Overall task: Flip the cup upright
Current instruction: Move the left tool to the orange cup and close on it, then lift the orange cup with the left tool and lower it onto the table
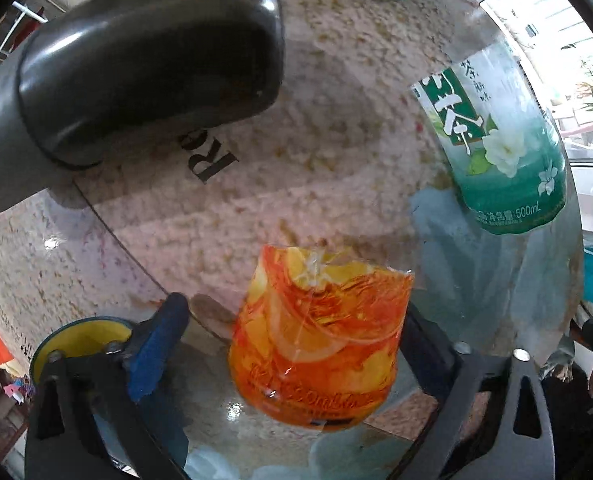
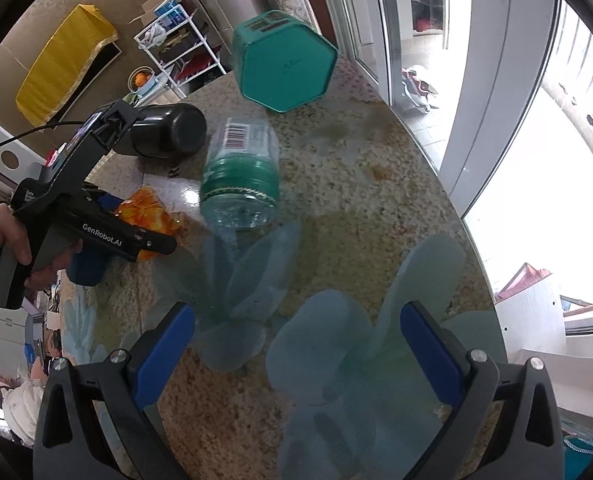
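Note:
An orange and yellow printed clear plastic cup (image 1: 320, 344) sits between the fingers of my left gripper (image 1: 292, 344), tilted, its base toward the camera. The left blue pad (image 1: 156, 352) stands a little apart from the cup; the right finger (image 1: 428, 352) is against its side. In the right wrist view the cup (image 2: 148, 212) shows just past the left gripper's body (image 2: 96, 220), held by a hand. My right gripper (image 2: 296, 348) is open and empty over the blue flower print on the table.
A green tea bottle (image 1: 500, 148) lies on the round speckled table (image 1: 296, 120), also in the right wrist view (image 2: 240, 172). A black cylinder (image 1: 148, 64) lies at the far left. A teal hexagonal box (image 2: 284, 66) stands at the back. A yellow-lined cup (image 1: 76, 340) is near left.

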Demonstrator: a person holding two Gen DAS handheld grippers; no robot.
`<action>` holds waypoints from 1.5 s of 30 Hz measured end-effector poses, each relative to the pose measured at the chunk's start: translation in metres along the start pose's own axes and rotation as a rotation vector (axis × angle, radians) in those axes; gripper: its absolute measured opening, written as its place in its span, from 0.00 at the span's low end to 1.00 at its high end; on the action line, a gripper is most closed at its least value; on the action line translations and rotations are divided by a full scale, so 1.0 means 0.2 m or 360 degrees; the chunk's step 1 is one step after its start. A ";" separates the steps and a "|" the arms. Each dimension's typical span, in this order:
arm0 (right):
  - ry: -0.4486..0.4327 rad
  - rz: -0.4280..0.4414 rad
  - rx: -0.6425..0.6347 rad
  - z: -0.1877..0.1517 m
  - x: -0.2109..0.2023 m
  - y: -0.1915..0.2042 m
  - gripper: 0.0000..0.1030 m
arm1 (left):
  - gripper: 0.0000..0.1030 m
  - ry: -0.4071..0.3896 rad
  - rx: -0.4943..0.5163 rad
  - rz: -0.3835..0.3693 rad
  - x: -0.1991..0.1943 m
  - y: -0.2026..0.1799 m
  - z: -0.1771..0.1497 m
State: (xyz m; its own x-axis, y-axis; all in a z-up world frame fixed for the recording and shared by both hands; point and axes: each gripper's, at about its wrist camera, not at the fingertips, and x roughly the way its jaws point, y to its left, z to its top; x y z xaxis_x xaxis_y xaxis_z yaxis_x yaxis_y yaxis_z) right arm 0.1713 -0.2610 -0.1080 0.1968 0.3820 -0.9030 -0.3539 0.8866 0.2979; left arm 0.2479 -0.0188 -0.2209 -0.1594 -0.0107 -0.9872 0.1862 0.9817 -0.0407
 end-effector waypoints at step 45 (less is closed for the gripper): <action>-0.0246 -0.0124 -0.0205 -0.21 -0.38 0.41 1.00 | 0.68 -0.0583 -0.0639 -0.0176 -0.55 -0.16 -1.03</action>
State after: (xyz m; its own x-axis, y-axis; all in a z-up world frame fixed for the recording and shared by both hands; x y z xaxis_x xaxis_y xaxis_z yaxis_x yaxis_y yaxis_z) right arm 0.0891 -0.2287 -0.0276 0.3624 0.3576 -0.8607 -0.4440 0.8782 0.1779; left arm 0.0599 -0.0096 -0.0801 0.2041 -0.1127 -0.9724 -0.2079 0.9657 -0.1556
